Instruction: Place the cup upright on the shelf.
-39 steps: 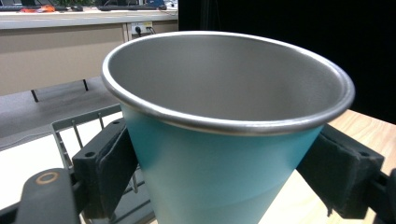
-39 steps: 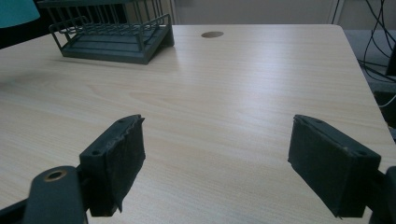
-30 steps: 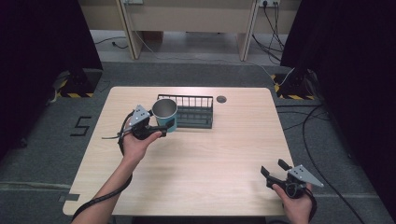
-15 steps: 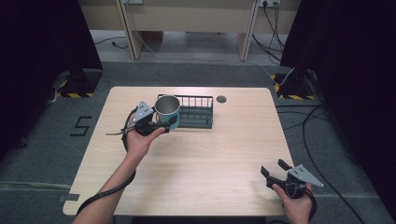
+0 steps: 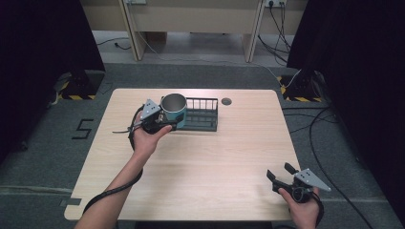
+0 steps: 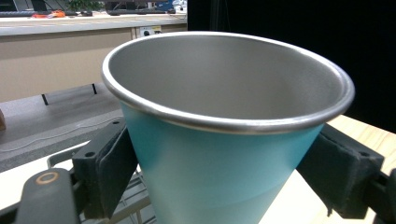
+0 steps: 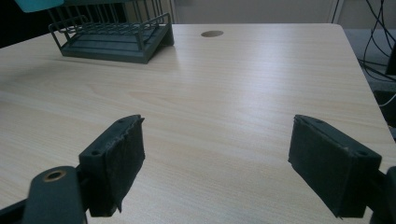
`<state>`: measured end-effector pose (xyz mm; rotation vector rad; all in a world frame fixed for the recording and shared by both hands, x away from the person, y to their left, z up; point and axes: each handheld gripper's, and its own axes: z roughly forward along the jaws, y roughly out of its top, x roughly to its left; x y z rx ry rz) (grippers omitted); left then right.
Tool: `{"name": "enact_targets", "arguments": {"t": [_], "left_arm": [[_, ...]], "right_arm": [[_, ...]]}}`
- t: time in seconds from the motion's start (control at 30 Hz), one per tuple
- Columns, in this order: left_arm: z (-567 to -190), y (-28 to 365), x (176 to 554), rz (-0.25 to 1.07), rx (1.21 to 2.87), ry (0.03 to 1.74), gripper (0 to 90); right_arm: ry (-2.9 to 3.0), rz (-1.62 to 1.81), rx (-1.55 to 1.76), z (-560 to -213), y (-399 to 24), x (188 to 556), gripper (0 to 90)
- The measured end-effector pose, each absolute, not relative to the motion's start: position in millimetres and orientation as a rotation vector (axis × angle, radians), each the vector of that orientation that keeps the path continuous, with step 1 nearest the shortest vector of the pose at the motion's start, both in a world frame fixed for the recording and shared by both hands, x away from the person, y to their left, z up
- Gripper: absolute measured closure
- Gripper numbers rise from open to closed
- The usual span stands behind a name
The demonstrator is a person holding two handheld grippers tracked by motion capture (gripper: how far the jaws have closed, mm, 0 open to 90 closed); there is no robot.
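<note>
We hold the teal metal cup with a bare steel rim and inside (image 5: 173, 110) in the left hand-held gripper (image 5: 162, 123), clamped between its two black pads. In the left gripper view the cup (image 6: 224, 140) stands upright between the jaws: one pad presses its wall at the left, the other at the right, both below the rim, and its mouth faces up and is empty. In the high view the cup sits at the left end of the dark green wire rack (image 5: 199, 115), at the far middle of the light wooden surface (image 5: 200, 162). We cannot tell whether the cup's base rests on the rack, on the surface, or is lifted clear of both. Our left hand (image 5: 145, 137) grips the tool from the near side.

The right hand-held gripper (image 5: 279, 175) rests at the near right corner of the surface, well apart from the cup and rack. In the right gripper view its jaws stand wide apart with nothing between them (image 7: 215, 172); bare wood lies ahead of them. The wire rack (image 7: 112, 35) appears far ahead at upper left.

A round cable hole (image 5: 226, 101) lies in the surface just beyond the rack's right end. Nothing stands between the right hand-held gripper and the rack.
</note>
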<state>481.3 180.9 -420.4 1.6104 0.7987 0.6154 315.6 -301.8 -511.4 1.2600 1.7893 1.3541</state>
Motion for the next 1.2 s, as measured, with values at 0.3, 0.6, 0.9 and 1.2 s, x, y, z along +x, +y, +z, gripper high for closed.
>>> {"name": "enact_targets", "arguments": {"t": [0.3, 0.6, 0.9, 1.2], "left_arm": [[-417.8, 176.2, 491.4, 0.626, 1.598, 0.808, 15.9], [-416.3, 172.7, 496.6, 0.614, 1.597, 0.813, 15.9], [-410.7, 166.3, 502.6, 0.620, 1.592, 0.810, 15.9], [-408.8, 161.9, 507.8, 0.609, 1.577, 0.818, 15.9]], "right_arm": [[1.789, 1.355, 1.260, -511.4, -301.7, 315.5, 19.0], [1.793, 1.350, 1.256, -511.3, -301.9, 315.4, 18.9], [1.794, 1.350, 1.254, -511.3, -301.9, 315.5, 19.0], [1.797, 1.348, 1.251, -511.3, -301.8, 315.4, 18.9]]}}
